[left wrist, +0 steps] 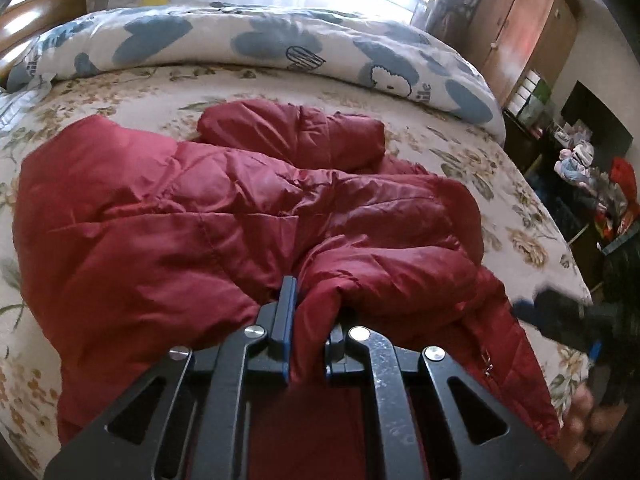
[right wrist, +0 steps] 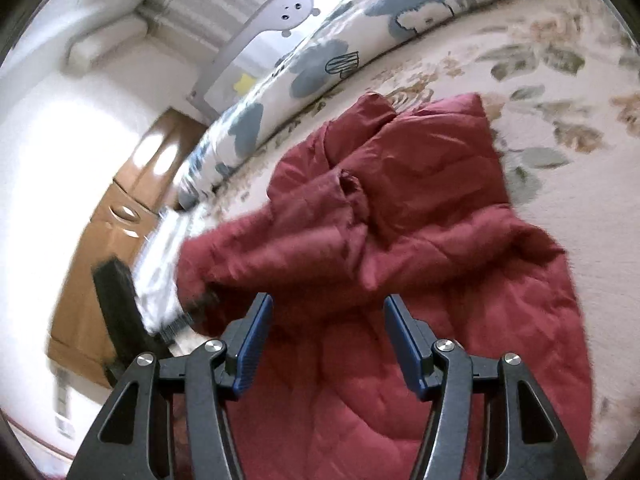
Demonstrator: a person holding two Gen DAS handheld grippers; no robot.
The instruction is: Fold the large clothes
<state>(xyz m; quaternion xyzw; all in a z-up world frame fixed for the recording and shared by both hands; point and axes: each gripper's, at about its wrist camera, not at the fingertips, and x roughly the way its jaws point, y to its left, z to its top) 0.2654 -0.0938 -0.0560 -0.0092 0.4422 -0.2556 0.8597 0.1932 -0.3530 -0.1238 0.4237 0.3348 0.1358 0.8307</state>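
While the left gripper (left wrist: 310,312) is clamped on a bunched fold of the red puffer jacket (left wrist: 192,216), that jacket lies crumpled on the floral bed sheet (left wrist: 460,148); further right, the right gripper (right wrist: 328,320) hangs above the jacket, its pads apart and holding nothing.

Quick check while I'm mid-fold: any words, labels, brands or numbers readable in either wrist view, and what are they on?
"ile": end of a cut-off word printed on the blue-and-white duvet, beside a cartoon animal, in the left wrist view.
"ile": also at the duvet's left end in that view, blurred and cut off.
Red puffer jacket: no label or brand visible.
Boxes by the wardrobe: too small to read.
Right wrist view: no readable text; drawings only on the duvet.
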